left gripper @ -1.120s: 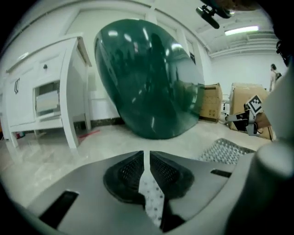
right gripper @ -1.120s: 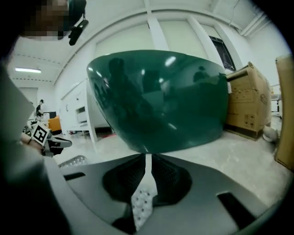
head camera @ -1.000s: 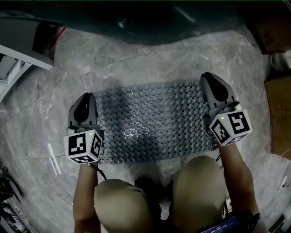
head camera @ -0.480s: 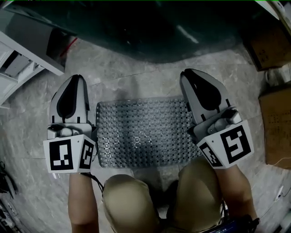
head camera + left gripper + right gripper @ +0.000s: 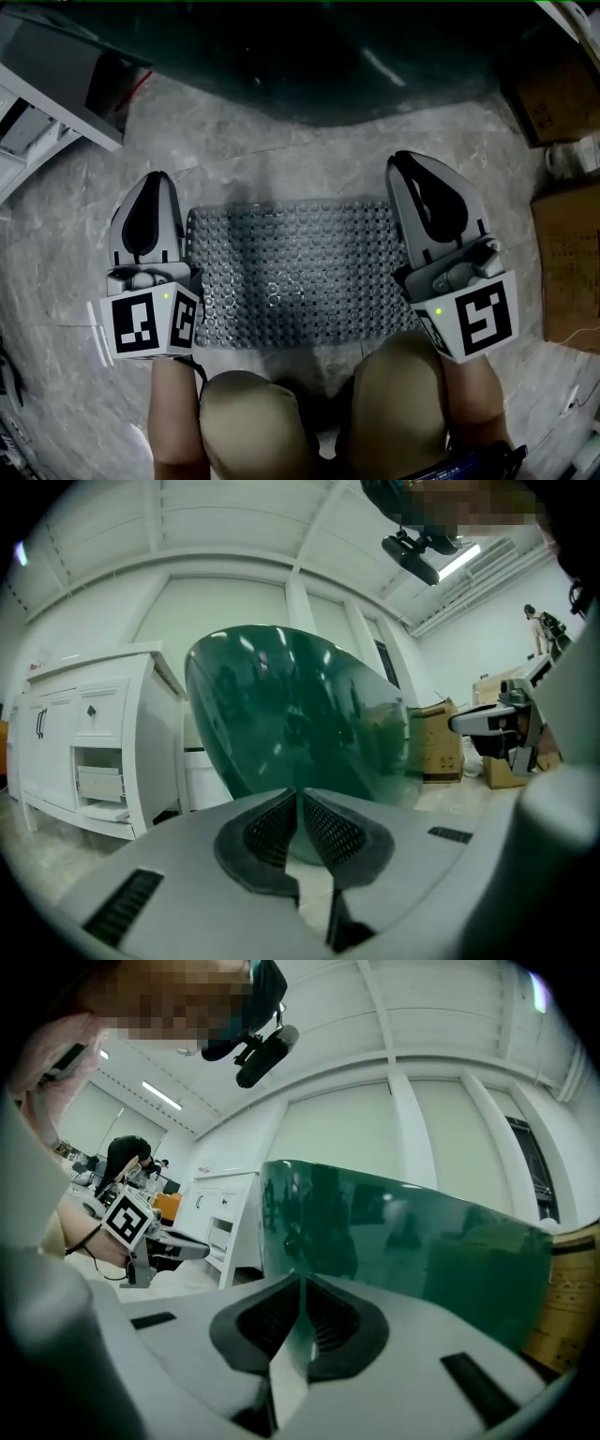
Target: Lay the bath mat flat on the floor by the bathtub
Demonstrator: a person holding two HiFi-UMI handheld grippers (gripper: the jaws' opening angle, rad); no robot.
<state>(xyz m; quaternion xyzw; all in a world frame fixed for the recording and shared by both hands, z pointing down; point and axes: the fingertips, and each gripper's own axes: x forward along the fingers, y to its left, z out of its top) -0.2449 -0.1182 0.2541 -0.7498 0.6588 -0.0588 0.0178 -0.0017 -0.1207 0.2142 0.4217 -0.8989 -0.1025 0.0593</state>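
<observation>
Bath mat (image 5: 292, 272) flat by bathtub (image 5: 309, 56), cabinet (image 5: 42, 108) | left gripper (image 5: 298, 803), right gripper (image 5: 302, 1288): jaws closed, empty

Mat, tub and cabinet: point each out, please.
mat (image 5: 291, 277): head view, middle of its studded top.
tub (image 5: 281, 714): left gripper view, green side wall.
cabinet (image 5: 94, 724): left gripper view, white front.
</observation>
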